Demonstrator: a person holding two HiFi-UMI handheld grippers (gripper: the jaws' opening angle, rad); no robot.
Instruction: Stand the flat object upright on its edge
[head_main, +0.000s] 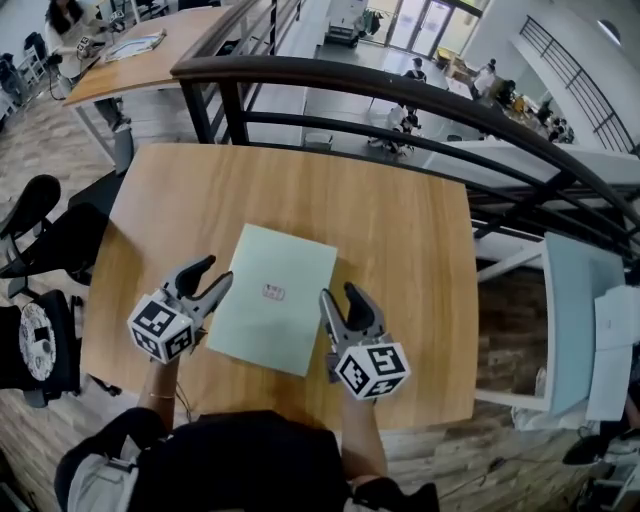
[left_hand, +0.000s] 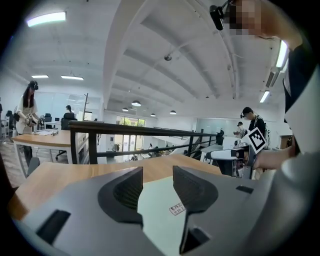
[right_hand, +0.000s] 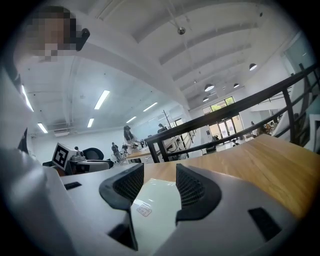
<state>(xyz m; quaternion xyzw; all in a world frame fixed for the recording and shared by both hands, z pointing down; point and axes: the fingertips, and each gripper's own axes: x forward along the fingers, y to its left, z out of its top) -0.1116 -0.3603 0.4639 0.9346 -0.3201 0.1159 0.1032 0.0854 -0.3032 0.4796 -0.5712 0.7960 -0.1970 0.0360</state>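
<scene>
The pale sheet (head_main: 275, 330) lies flat on the wooden surface (head_main: 400, 250) below a dark railing (head_main: 400, 80), bare wood around it, with the left claw (head_main: 215, 272) and right claw (head_main: 338, 293) open on either side of it.

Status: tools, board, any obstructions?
Left tool open, right tool open, both empty. Pale green flat rectangular board lies flat on wooden table between them. Nothing blocking.

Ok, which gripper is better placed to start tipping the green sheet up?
Right, marginally: the right gripper is open with one jaw lying along the right edge of the green sheet; the left gripper, also open, only reaches the left edge with a jaw tip. Both are close.
</scene>
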